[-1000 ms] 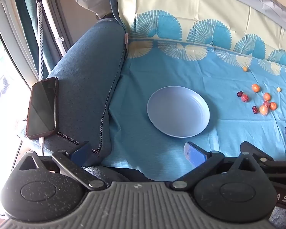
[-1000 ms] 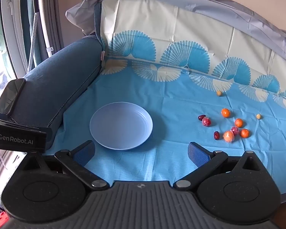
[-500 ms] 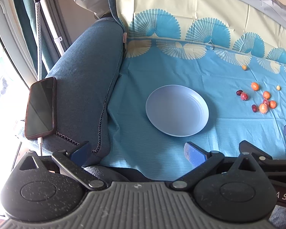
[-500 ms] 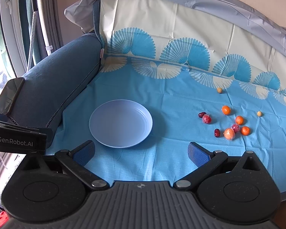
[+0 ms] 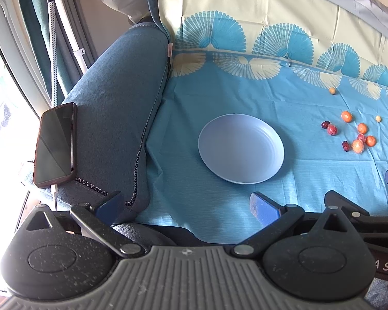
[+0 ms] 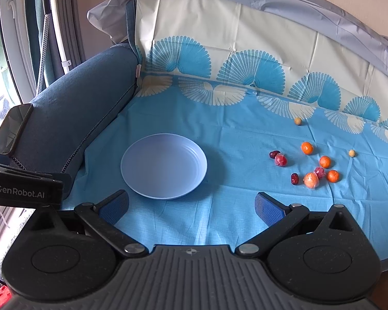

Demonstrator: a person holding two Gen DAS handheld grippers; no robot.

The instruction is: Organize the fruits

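Orange, red and pale fruits (image 6: 310, 166) lie scattered on the blue cloth (image 6: 232, 139) at about three o'clock from the plate (image 6: 163, 165), well apart from it: small oranges, dark red date-like pieces, two wrapped red ones and two beige balls farther out. Nothing lies in the plate, so the sorting looks not yet begun; this reads as the approach step. The next move probably calls for one gripper to swing toward the cluster and close on a single small fruit without scattering its neighbours. The right gripper (image 6: 191, 206) hangs short of the plate, jaws wide apart and holding nothing; the left gripper (image 5: 186, 204) likewise, jaws apart. A phone (image 5: 54, 146) rests on the sofa arm (image 5: 116, 108) at nine o'clock. The left gripper's body reads "GenRobot.AI" in the right wrist view.
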